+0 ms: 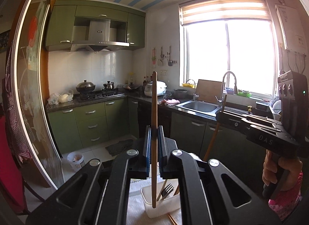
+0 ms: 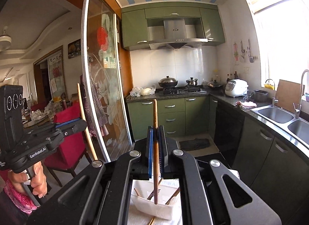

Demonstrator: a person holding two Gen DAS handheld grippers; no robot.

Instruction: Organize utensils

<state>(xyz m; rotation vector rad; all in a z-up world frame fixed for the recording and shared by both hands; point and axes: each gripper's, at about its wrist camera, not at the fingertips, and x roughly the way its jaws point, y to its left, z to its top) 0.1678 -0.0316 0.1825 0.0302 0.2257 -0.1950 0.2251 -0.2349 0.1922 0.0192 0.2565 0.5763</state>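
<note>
A white slotted basket is seen low and near on the bench, with a fork and chopsticks inside. One wooden chopstick is pinched upright in the left tongs above it. A darker chopstick is clamped likewise in the right tongs.

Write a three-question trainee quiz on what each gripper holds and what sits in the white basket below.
1. True or false: the left gripper is shut on an upright chopstick.
2. What does the right gripper hold? A) a fork B) a chopstick C) nothing
3. Name the dark utensil lying in the white basket beneath the grippers.

Key:
1. True: the pads clamp the stick, which stands nearly vertical.
2. B: a second wooden chopstick is clamped between its blue pads.
3. A black fork, lying alongside other chopsticks.
</note>
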